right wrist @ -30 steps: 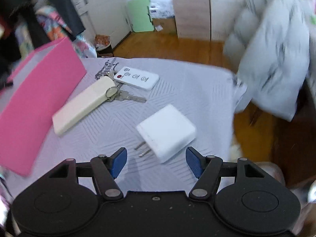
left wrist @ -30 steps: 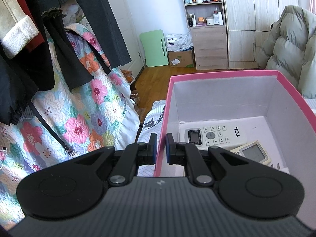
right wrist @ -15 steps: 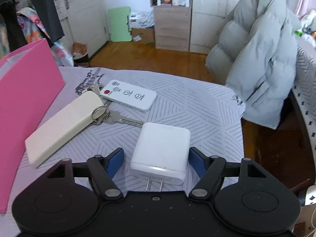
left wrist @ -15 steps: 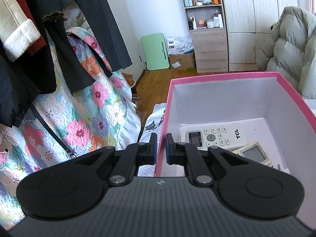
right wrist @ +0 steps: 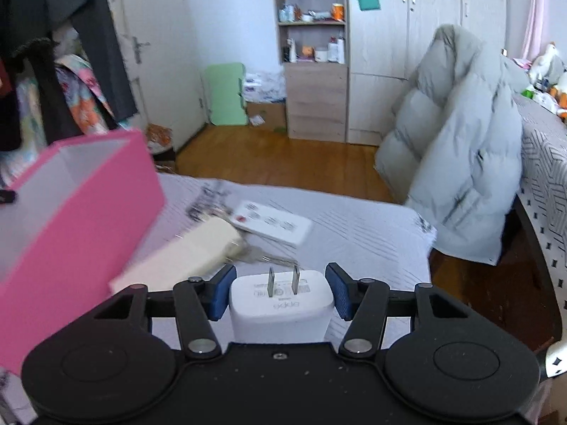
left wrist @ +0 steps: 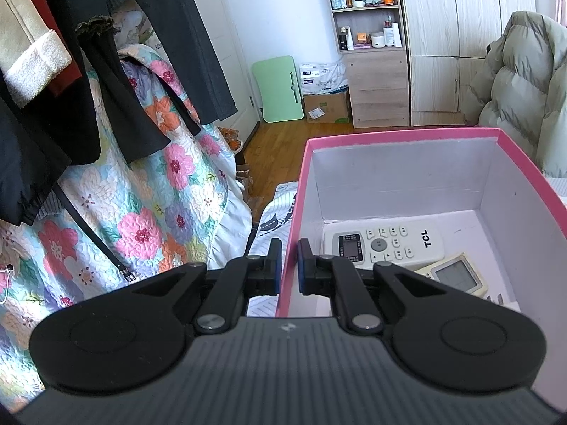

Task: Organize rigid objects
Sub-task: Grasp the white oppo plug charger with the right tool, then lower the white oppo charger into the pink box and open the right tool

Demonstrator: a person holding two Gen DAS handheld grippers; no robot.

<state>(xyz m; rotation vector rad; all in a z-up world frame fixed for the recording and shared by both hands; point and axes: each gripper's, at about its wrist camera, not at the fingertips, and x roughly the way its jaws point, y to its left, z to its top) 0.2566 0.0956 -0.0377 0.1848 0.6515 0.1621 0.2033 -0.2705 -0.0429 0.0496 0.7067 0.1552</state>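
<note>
Left gripper (left wrist: 290, 265): clamped on the near wall of the pink box (left wrist: 400, 134).
Box contents: two remotes just ahead.
Right gripper (right wrist: 280, 292): jaws closing around the white charger (right wrist: 281, 313), prongs pointing ahead.
Ahead on bed: cream case, keys, white remote.

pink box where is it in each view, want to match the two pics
Left wrist: pink box fills the right half, open, seen from above; the left claw pinches its near-left wall.
Right wrist: same box at the left edge, seen from outside.
Shared landmark: the green board leaning on the far wall.
</note>
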